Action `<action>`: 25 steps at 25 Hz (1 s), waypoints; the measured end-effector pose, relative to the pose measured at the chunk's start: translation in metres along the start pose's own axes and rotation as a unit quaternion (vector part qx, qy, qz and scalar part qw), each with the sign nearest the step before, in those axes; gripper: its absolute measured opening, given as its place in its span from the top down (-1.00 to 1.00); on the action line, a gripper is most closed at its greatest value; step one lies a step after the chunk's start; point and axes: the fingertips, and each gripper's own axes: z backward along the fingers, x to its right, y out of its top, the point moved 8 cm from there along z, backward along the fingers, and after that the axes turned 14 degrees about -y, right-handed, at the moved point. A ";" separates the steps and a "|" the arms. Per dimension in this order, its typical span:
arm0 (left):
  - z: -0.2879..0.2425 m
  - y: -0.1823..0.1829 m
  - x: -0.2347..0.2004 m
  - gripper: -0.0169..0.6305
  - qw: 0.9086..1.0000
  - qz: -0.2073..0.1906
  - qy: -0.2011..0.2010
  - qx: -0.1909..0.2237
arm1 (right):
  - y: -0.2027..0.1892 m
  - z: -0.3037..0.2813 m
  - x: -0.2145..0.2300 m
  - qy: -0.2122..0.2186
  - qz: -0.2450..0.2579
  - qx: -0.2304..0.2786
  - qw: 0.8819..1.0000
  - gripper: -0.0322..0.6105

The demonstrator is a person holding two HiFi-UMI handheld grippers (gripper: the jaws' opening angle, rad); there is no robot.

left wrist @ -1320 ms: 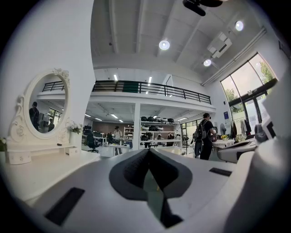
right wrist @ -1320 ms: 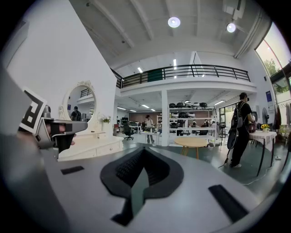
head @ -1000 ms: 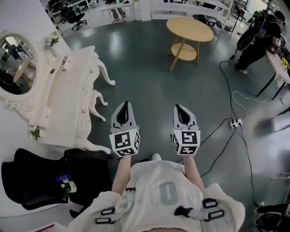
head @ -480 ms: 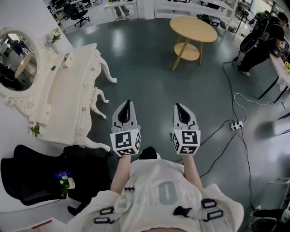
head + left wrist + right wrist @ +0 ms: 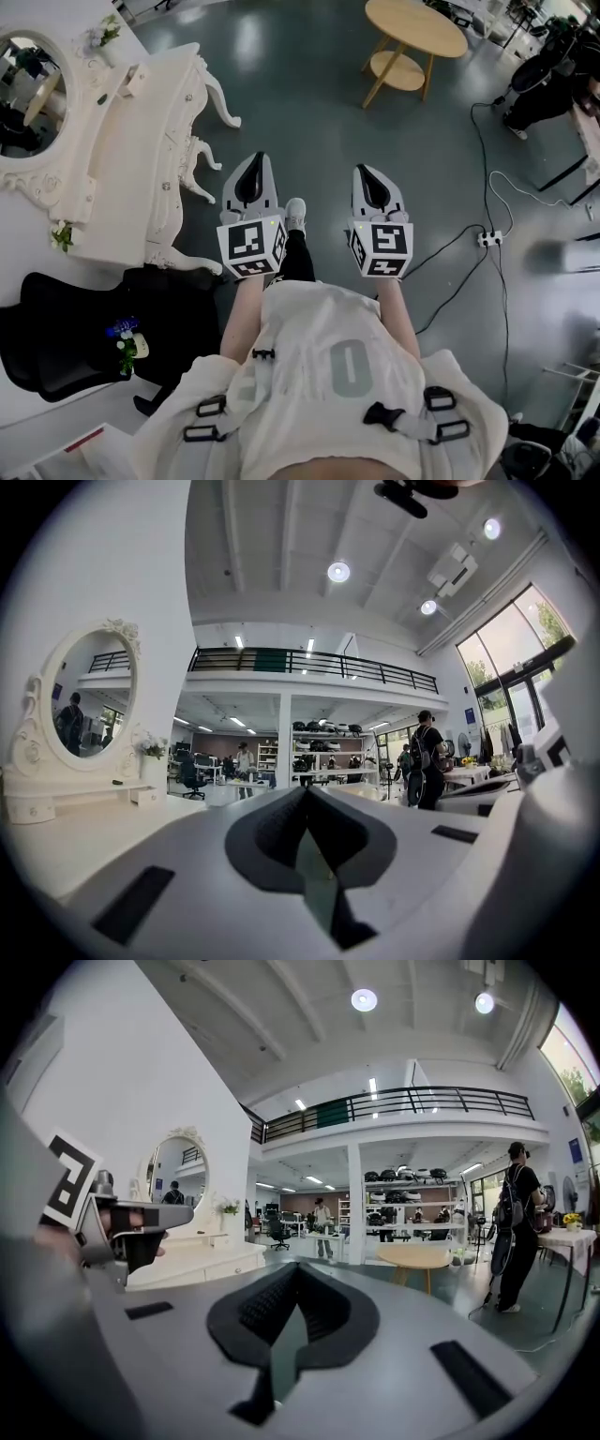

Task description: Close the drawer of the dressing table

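The white dressing desk (image 5: 122,178) is set against the wall, with its oval mirror (image 5: 28,89) mounted at its back. Its drawer fronts (image 5: 169,178) are lined along the edge facing the open floor; whether one stands out cannot be told. The left tool (image 5: 255,161) is held just beyond the desk's curved legs (image 5: 192,173), clear of them, its jaws pressed together on nothing. The right tool (image 5: 364,172) is held further from the desk, jaws likewise together and empty. A black chair (image 5: 84,337) is placed at the desk's near end.
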 end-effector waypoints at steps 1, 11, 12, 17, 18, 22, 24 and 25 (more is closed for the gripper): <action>-0.006 0.000 -0.003 0.89 1.000 -0.001 -0.002 0.001 | 0.002 -0.007 0.001 -0.002 0.001 0.001 1.000 0.88; -0.102 -0.004 -0.054 0.89 1.000 -0.007 -0.013 0.004 | 0.018 -0.108 0.018 -0.014 0.000 0.009 1.000 0.88; -0.113 -0.006 -0.062 0.89 1.000 -0.007 -0.012 0.001 | 0.019 -0.122 0.019 -0.014 -0.002 0.007 1.000 0.88; -0.181 -0.009 -0.115 0.89 1.000 -0.009 -0.005 -0.012 | 0.030 -0.207 0.017 -0.012 -0.009 -0.007 1.000 0.88; -0.195 -0.007 -0.128 0.89 1.000 -0.010 -0.002 -0.014 | 0.033 -0.226 0.016 -0.011 -0.011 -0.012 1.000 0.88; -0.250 0.003 -0.180 0.89 1.000 -0.020 0.018 -0.016 | 0.052 -0.307 0.009 0.003 -0.018 -0.023 1.000 0.88; -0.275 0.005 -0.208 0.89 0.999 -0.024 0.029 -0.016 | 0.061 -0.349 0.002 0.013 -0.018 -0.022 1.000 0.88; -0.287 0.005 -0.223 0.89 0.999 -0.023 0.036 -0.015 | 0.065 -0.369 -0.003 0.020 -0.017 -0.021 0.999 0.88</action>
